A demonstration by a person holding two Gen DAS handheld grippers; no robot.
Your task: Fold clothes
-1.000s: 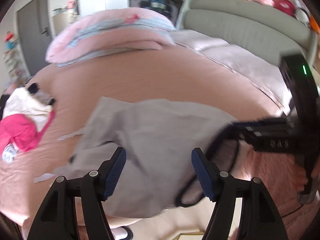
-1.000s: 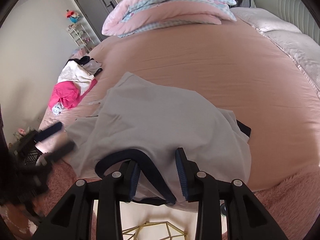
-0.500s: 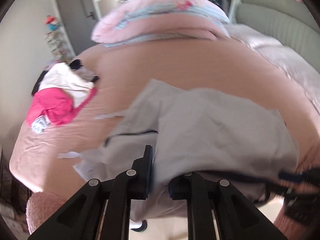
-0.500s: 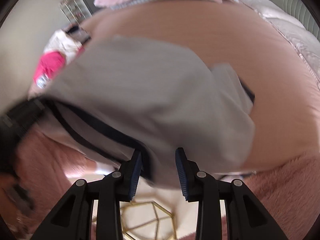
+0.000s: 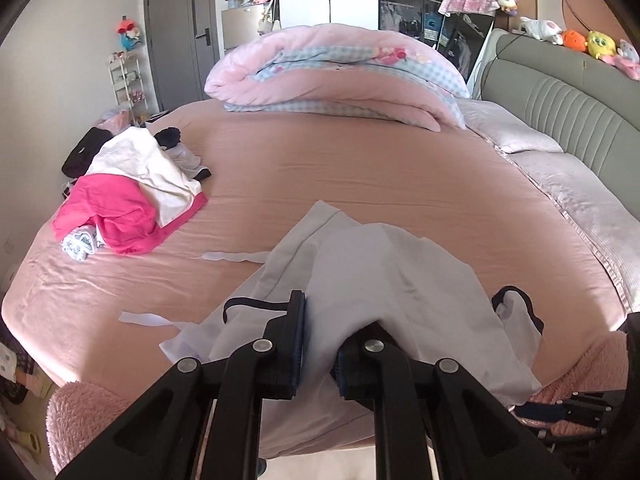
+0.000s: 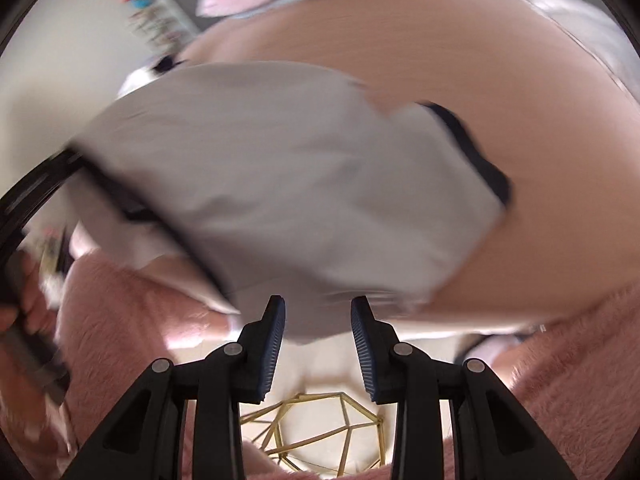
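A light grey garment [image 5: 400,280] with dark trim lies crumpled at the near edge of the pink bed [image 5: 360,168]. My left gripper [image 5: 322,332] is shut on a fold of it, and the cloth bulges up between and over the fingers. The right wrist view is motion-blurred. There the garment [image 6: 300,168] hangs over the bed edge, and its lower hem reaches the tips of my right gripper [image 6: 318,316]. That gripper's fingers stand apart, with the floor showing between them. A hand [image 6: 24,300] holding the left gripper shows at the left edge.
A pile of pink, white and black clothes [image 5: 120,200] sits at the bed's left. A folded pink quilt [image 5: 340,72] lies at the back by a grey headboard [image 5: 560,108]. A fluffy pink cover [image 6: 560,380] drapes the bed edge. A gold wire frame [image 6: 320,428] stands on the floor below.
My left gripper went from wide open to shut on the garment's fold and steadied. The right gripper dropped toward the bed edge, so the garment now sits higher in its view.
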